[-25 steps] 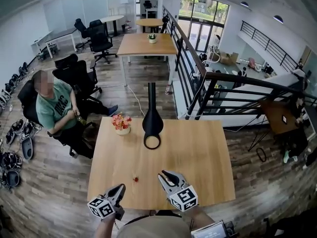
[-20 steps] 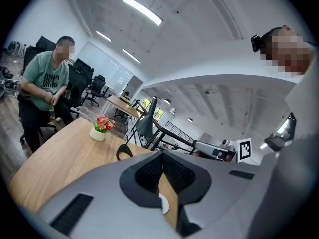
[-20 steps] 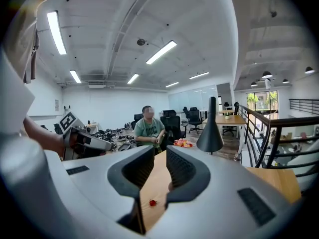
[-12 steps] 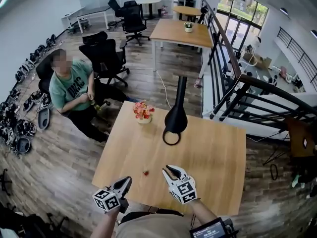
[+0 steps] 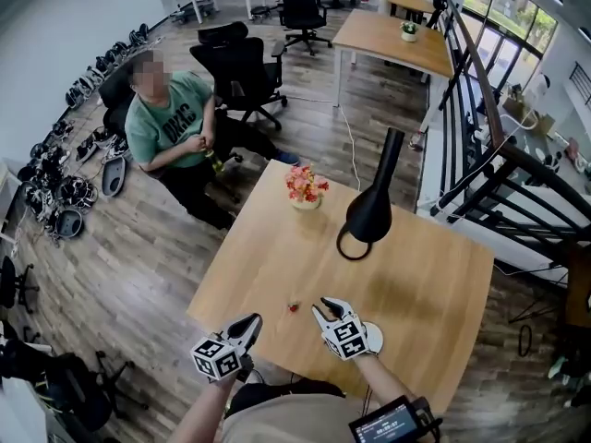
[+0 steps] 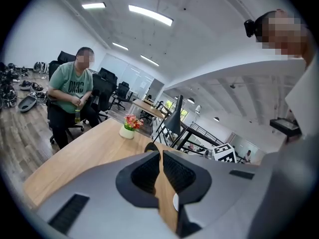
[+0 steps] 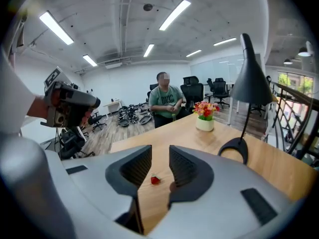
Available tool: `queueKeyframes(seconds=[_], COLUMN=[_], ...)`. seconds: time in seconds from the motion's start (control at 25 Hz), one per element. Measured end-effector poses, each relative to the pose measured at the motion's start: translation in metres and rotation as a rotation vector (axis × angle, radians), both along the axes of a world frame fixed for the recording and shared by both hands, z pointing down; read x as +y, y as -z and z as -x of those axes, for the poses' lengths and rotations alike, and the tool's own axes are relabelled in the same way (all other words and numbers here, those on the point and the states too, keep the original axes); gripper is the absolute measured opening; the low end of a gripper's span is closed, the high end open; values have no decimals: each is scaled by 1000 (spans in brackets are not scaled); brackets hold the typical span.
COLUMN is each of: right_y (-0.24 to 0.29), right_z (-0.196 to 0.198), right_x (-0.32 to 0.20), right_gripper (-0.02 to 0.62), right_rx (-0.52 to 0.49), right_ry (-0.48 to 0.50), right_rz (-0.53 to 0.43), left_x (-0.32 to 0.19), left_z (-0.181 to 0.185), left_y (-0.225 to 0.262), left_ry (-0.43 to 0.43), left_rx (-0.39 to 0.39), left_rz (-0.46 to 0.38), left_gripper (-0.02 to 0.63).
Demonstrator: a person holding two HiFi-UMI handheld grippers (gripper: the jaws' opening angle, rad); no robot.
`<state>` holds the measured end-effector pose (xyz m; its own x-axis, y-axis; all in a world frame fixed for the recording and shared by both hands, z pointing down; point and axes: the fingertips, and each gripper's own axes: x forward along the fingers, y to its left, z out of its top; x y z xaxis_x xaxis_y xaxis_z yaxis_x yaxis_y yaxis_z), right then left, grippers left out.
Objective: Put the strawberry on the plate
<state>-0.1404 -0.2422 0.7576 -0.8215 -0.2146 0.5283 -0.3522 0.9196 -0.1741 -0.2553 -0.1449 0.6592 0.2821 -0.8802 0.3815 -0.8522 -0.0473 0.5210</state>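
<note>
Strawberry (image 5: 293, 306) lies on the wooden table (image 5: 434, 284), near the front edge, small and red, touching neither tool. In the head view it sits between the two grippers, just left of the right gripper (image 5: 328, 305) tips and up-right of the left gripper (image 5: 251, 321).

Right gripper view: strawberry (image 7: 155, 179) shows in the gap between the jaws but ahead of them on the tabletop, not pinched. The right gripper (image 7: 160, 151) has jaws a little apart and just been opening, with nothing clamped.

The left gripper (image 6: 160, 156) has its jaws together, pads meeting, empty, pointing across the table toward the lamp.

A white rounded edge (image 5: 375, 339) shows just beside the right gripper's marker cube; can't tell if it's the plate.

Black desk lamp (image 5: 371, 212) stands mid-table with a ring base, upright and well apart from the strawberry. A flower pot (image 5: 305, 188) with red and pink flowers is near the far-left table corner, just left of the lamp.

A seated person in a green shirt (image 5: 172, 129) is beyond the table's far-left side, on a black office chair (image 5: 242, 72). The floor is wood plank.
</note>
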Motion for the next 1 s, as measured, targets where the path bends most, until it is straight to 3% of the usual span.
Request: queueKeyframes(seconds=[0.32,0.44,0.72,1.0], right_y=[-87,-111,-170,-209], right_z=[25,37,61,74], right_x=[27,36,48,53], right_gripper=[92,135,135,135], right_rx=[148,193,307,388], right_ry=[161,221,335,389], right_rz=[47,60,-7,-36], left_x=[2,7,28,45], left_z=[-3,-4,-13,-15], left_y=[-15,-18,-23,-25], left_ry=[42,59,94,140], left_rx=[-10,-13,4,17], left_rz=[8,21,48,60], left_gripper=[7,8,8,11])
